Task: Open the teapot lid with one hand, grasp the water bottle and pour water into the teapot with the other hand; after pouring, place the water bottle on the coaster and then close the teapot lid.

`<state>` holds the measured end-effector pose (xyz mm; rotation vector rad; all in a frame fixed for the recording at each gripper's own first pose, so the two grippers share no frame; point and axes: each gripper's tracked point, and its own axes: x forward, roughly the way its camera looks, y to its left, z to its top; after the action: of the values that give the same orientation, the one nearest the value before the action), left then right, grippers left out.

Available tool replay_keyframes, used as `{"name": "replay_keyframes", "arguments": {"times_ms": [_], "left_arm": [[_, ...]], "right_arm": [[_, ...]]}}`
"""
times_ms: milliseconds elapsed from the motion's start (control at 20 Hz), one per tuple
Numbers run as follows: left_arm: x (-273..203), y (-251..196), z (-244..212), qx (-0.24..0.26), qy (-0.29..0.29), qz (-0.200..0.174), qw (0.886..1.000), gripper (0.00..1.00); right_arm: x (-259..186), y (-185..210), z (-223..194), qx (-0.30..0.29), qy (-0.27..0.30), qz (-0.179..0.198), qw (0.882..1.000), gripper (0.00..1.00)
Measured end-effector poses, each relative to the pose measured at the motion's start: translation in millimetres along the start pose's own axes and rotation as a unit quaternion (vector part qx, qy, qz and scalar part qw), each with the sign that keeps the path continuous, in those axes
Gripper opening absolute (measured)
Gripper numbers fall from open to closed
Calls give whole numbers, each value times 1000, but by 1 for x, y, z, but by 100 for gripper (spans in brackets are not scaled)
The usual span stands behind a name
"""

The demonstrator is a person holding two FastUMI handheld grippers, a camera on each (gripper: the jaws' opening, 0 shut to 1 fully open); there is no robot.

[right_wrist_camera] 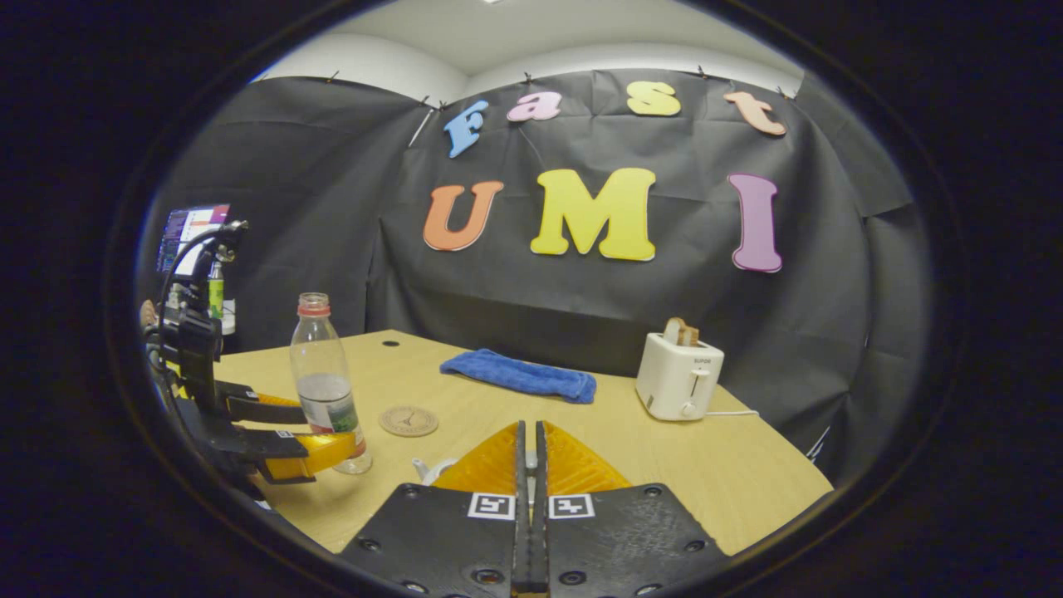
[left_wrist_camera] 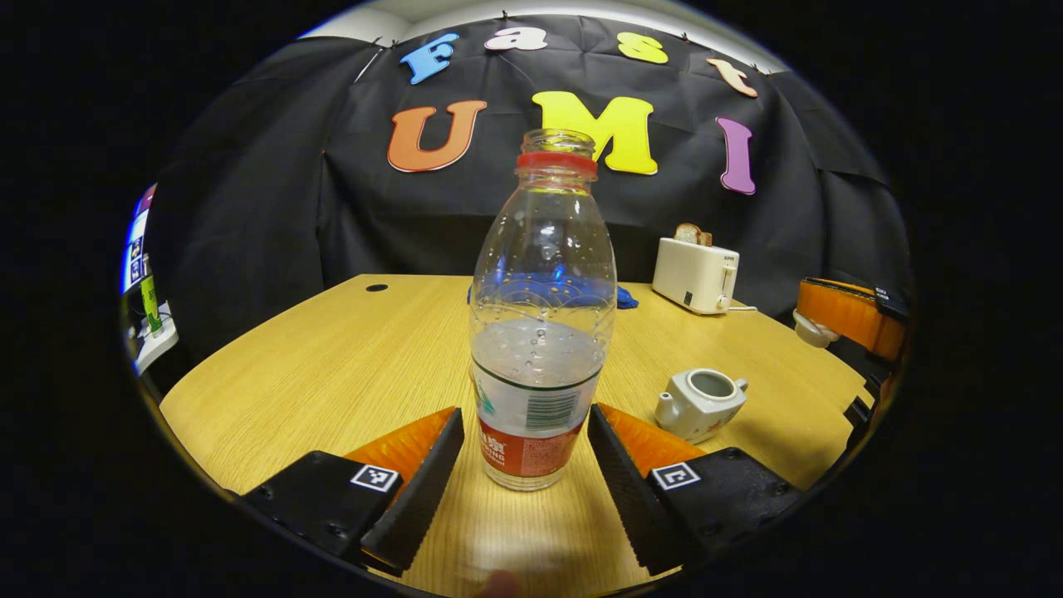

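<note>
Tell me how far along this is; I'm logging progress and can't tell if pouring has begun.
Done: the teapot stands open, its lid apparently pinched in the right gripper. In hand: the left gripper is open around the water bottle, not yet gripping. Left: grasp, pour, set the bottle on the coaster, close the lid.

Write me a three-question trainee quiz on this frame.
1. True or false: the teapot has its lid on.
2. The left tongs are: A) shut, far from the water bottle; B) open, one finger on either side of the bottle; C) gripping the toaster.
3. Fill in: in the right gripper view, the round flat thing on the table just past the bottle is the ___.
Key: 1 false; 2 B; 3 coaster.
</note>
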<state>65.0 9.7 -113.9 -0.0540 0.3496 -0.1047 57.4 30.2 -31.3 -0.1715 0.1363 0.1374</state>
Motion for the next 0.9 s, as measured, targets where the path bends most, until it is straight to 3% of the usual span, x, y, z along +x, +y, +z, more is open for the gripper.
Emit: {"name": "replay_keyframes", "arguments": {"times_ms": [200,450,550,600,900], "left_arm": [[0,0,2,27,13,-1,1000,80],[-4,17,28,154,19,35,987,77],[-4,22,32,208,35,42,977,82],[-5,24,34,239,44,45,969,76],[-4,40,38,393,70,75,914,75]], "right_arm": [[-2,-4,-4,0,3,-1,1000,0],[-8,-19,-4,5,-2,-7,1000,0],[-10,-26,-7,7,0,-10,1000,0],[-11,-29,-9,8,2,-11,1000,0],[-16,-52,-19,22,7,-23,999,0]]}}
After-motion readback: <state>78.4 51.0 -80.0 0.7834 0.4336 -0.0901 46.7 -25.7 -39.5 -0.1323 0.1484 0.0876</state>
